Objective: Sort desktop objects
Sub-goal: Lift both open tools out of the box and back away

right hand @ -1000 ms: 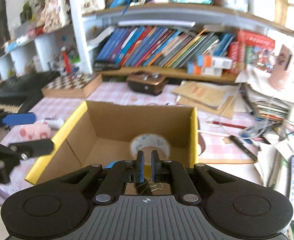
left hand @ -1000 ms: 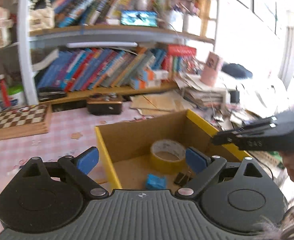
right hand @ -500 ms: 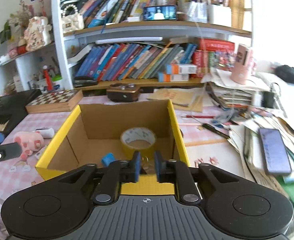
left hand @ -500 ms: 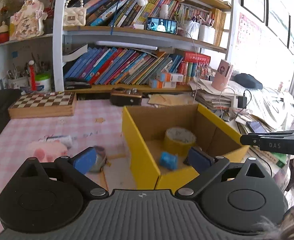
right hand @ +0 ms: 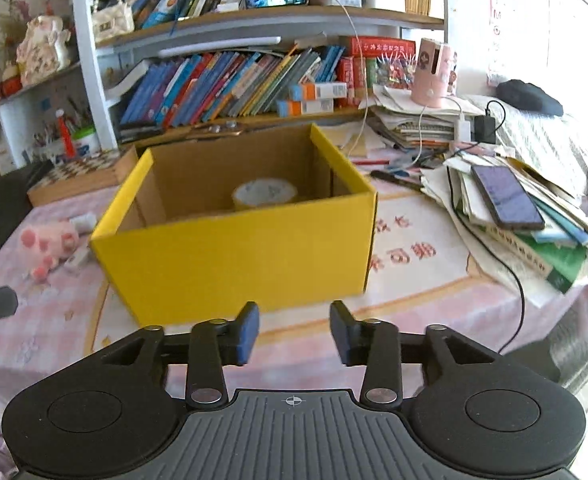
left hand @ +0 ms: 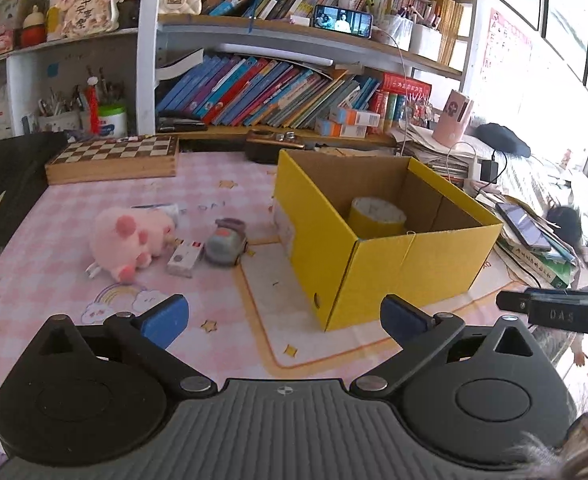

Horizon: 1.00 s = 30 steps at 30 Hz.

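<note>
A yellow cardboard box (left hand: 394,264) stands on the pink checked desk, also in the right wrist view (right hand: 238,260). A roll of yellow tape (left hand: 377,216) lies inside it (right hand: 265,193). Left of the box lie a pink plush pig (left hand: 128,240), a small white carton (left hand: 185,258) and a grey toy car (left hand: 226,242). My left gripper (left hand: 284,318) is open and empty, held back from the box's near corner. My right gripper (right hand: 294,332) is open and empty, in front of the box's yellow wall.
A wooden chessboard box (left hand: 114,158) sits at the back left. Shelves of books (left hand: 262,92) line the back. A pile of papers and books with a phone (right hand: 506,196) on top lies right of the box. A dark keyboard (left hand: 2,184) is at far left.
Both grippers pulled back from over the box toward the desk's near edge. The right gripper went from shut to open. The binder clips it held over the box are out of sight now.
</note>
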Available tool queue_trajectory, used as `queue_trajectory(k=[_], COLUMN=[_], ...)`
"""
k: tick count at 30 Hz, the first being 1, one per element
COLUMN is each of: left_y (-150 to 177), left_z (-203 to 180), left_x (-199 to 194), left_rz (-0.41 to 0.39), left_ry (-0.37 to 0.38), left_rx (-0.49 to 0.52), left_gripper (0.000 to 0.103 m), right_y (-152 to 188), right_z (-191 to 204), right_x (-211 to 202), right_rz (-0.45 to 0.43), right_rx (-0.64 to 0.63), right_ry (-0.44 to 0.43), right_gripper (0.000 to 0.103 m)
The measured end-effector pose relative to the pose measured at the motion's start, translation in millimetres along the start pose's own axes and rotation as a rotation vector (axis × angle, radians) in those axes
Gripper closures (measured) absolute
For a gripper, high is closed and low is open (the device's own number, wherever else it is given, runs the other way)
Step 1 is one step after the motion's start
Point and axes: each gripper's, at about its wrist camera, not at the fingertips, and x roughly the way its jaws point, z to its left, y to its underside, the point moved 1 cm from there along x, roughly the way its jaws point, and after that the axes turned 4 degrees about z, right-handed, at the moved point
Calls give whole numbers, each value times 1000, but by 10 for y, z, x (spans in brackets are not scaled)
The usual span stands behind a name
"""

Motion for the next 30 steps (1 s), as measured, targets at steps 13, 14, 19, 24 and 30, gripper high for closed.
queue_trajectory(k=[13, 14, 19, 24, 30], left_y=[197, 215, 283, 359, 424], left_z=[286, 314, 444, 601, 832], left_x=[-228, -249, -351, -441, -539], left_rz=[30, 33, 36, 41, 36], left_ry=[40, 43, 47, 59, 69], left_rx=[2, 2, 4, -6, -42], left_gripper=[0, 0, 0, 0, 0], right_y=[283, 303, 371, 442, 497], right_z=[530, 571, 770, 962, 1207], right_x=[-221, -233, -294, -336, -376], right_rz=[6, 9, 9, 15, 11], right_rx=[-57, -61, -84, -107, -148], right_ry=[-6, -11, -31, -50, -77], right_gripper=[25, 23, 17, 16, 16])
